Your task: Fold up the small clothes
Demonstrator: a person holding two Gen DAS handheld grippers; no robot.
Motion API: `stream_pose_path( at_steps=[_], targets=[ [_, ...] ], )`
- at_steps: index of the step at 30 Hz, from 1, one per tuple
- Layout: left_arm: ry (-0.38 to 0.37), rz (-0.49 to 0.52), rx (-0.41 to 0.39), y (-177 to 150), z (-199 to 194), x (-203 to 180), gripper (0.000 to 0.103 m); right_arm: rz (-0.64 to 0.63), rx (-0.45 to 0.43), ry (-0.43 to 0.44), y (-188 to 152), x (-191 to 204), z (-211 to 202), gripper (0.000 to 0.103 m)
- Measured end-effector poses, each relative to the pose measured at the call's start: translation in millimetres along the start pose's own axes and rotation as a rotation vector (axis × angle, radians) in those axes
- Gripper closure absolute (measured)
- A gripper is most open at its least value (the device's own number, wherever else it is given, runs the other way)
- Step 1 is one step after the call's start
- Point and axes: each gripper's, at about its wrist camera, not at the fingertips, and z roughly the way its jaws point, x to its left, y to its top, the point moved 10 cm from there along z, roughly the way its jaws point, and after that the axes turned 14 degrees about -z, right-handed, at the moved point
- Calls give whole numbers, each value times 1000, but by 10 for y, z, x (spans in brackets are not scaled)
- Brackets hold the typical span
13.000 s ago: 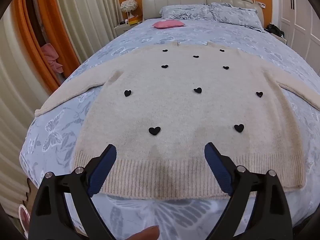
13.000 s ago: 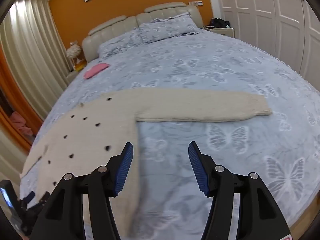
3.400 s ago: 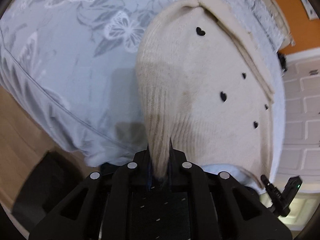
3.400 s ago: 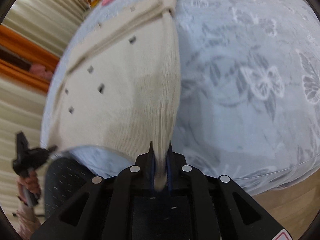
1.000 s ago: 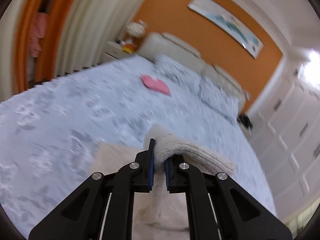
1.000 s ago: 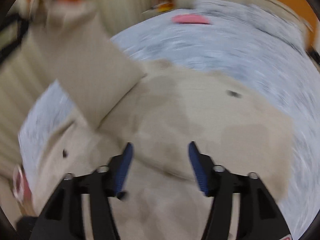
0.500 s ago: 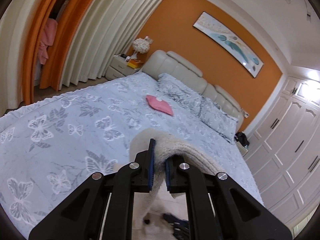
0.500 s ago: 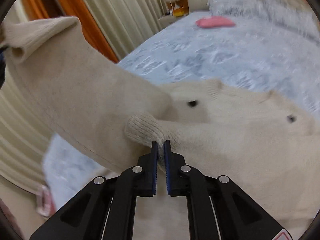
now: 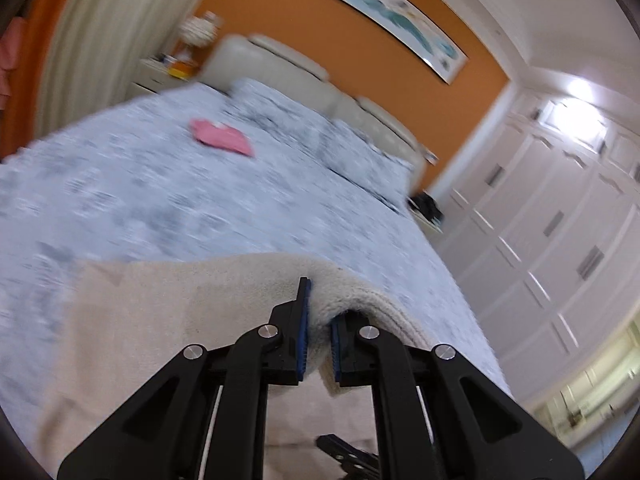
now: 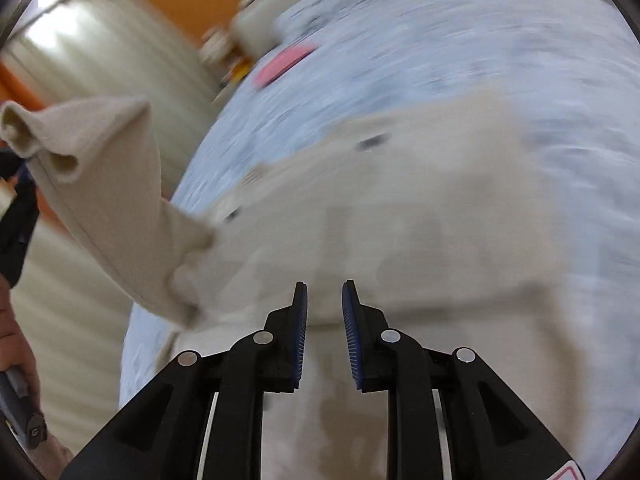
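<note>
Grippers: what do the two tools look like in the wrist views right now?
Both the left gripper and the right gripper are matte black angular linkages with silver round pivot bolts and ribbed blue pads. No cables show. A red-and-white marking sits at the right one's lower corner.

Left gripper (image 9: 319, 330) is clamped tight on a bunched fold of the cream sweater (image 9: 168, 320), blue pads squeezing the knit from both sides, pointing slightly downward. Right gripper (image 10: 324, 312) is tipped down more steeply, and its jaws have just been opening, a narrow gap with nothing between them. In the right wrist view a bare hand (image 10: 16, 344) shows at the left edge, gripping a handle.
</note>
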Motion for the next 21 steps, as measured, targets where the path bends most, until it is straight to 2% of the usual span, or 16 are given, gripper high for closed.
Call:
stream_pose_path(
  at_steps=[1, 2, 4, 6, 8, 11, 14, 18, 19, 20, 21],
  targets=[
    [-7, 22, 44, -222, 208, -114, 92, 31, -15, -17, -54, -179, -126, 74],
    [7, 46, 93, -471, 414, -148, 76, 55, -24, -22, -73, -299, -195, 65],
    [92, 72, 203, -1020, 776, 8, 49, 121, -45, -4, -126, -511, -284, 57],
    [184, 33, 255, -1451, 899, 371, 50, 191, -56, 77, -130, -584, -266, 56],
    [209, -59, 275, -1627, 807, 672, 50, 229, -57, 147, -120, -565, -222, 51],
    [250, -193, 214, -1586, 489, 1133, 49, 192, -27, 136, -37, -556, -114, 45],
    [337, -212, 126, -1351, 220, 1524, 46, 177, 9, 112, 80, -529, 105, 45],
    [398, -263, 48, -1068, 31, 1928, 41, 152, 14, 15, 156, -592, 347, 44],
    [415, -275, 31, -1012, -4, 2033, 41, 149, -4, 22, 172, -566, 396, 54],
    [436, -280, 21, -983, -29, 2124, 41, 142, -15, 34, 174, -540, 415, 93],
    [451, -280, 11, -955, -54, 2190, 41, 129, -14, 48, 191, -483, 440, 92]
  ],
)
